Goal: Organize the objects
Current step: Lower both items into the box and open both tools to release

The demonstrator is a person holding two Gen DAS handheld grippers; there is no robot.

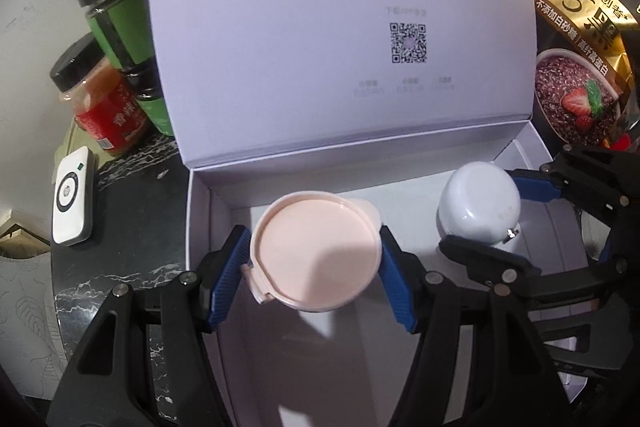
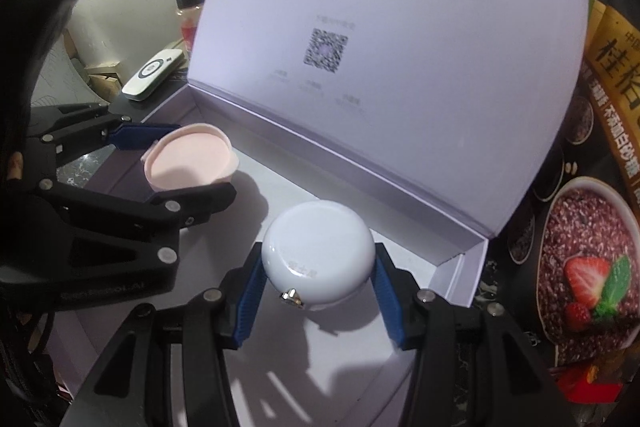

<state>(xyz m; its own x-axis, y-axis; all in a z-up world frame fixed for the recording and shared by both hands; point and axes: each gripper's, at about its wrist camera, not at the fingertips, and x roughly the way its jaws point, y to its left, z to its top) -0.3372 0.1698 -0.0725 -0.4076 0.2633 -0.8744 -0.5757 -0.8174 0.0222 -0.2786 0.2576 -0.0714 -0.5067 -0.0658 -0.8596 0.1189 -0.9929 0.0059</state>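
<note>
A round pink case (image 1: 316,253) sits between the blue pads of my left gripper (image 1: 312,267), which is shut on it above the left part of an open white box (image 1: 200,195). To its right, my right gripper (image 1: 500,223) is shut on a round white case (image 1: 478,203) with a small metal clasp. In the right wrist view the white case (image 2: 318,253) is pinched between the pads of my right gripper (image 2: 318,275), over the box floor (image 2: 420,267). The pink case (image 2: 190,159) and left gripper (image 2: 176,167) show at left. The box lid (image 2: 400,47) stands upright behind.
Three black-capped jars (image 1: 108,67) stand left of the lid, with a white remote (image 1: 72,197) on the dark marble top (image 1: 120,267). A black and gold oatmeal bag (image 1: 580,39) stands close to the right of the box.
</note>
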